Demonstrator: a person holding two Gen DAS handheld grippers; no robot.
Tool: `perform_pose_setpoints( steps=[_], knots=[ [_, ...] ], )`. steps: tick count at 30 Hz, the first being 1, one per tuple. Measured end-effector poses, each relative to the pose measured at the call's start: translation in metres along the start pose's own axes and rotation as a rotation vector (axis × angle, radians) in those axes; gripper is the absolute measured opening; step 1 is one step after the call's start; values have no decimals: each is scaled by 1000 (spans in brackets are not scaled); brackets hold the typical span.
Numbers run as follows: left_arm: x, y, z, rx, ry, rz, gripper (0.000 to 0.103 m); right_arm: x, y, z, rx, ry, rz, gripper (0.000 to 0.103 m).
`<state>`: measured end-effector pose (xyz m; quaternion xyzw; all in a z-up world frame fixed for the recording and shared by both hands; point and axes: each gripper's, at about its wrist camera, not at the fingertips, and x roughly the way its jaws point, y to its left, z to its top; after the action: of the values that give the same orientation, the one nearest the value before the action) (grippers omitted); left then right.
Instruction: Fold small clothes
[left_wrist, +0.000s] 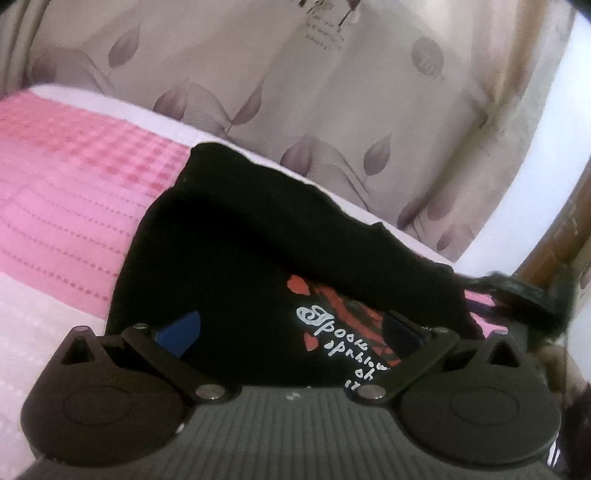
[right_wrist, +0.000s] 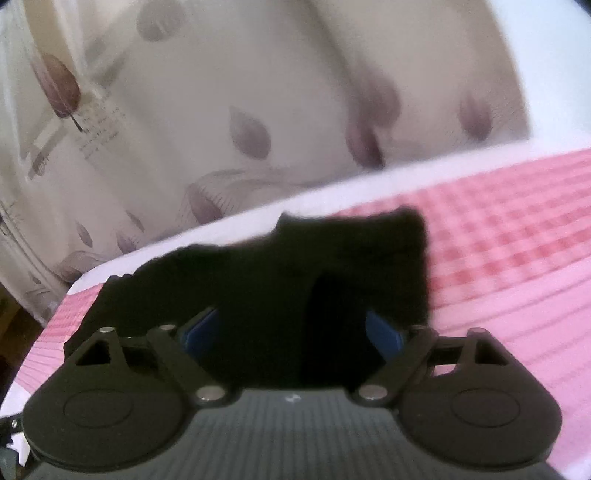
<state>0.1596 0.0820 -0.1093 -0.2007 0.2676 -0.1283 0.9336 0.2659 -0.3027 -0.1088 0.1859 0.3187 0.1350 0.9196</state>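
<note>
On the pink checked bedspread (left_wrist: 66, 192), the small black printed cotton garment (left_wrist: 236, 258) lies between both spread-apart hand-held grippers, left (left_wrist: 291, 332) and right (right_wrist: 291, 328), neither clamping it.

A small black shirt (left_wrist: 258, 236) with a red-and-white print lies partly folded, rumpled, on the pink bedspread (left_wrist: 66, 177).

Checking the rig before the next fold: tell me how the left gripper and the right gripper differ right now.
The left gripper has its blue fingers spread wide; the right gripper holds its fingers closer together. Below the left gripper the black garment shows its red and white print; before the right gripper it shows only plain black cloth. Both point at that garment on the pink bedspread, and neither visibly pinches it.
</note>
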Motion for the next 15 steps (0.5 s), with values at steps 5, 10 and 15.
perform_pose_setpoints(
  steps=[5,10,15],
  knots=[
    [-5,8,-1,-42,-52,3,103,-20,17,9,-102,-138,-42,9],
    [-10,7,-3,-56,-55,16,103,-20,3,30,-148,-183,-125,8],
    [-7,5,-3,-39,-56,30,103,23,-24,19,-99,-62,-137,9]
  ],
)
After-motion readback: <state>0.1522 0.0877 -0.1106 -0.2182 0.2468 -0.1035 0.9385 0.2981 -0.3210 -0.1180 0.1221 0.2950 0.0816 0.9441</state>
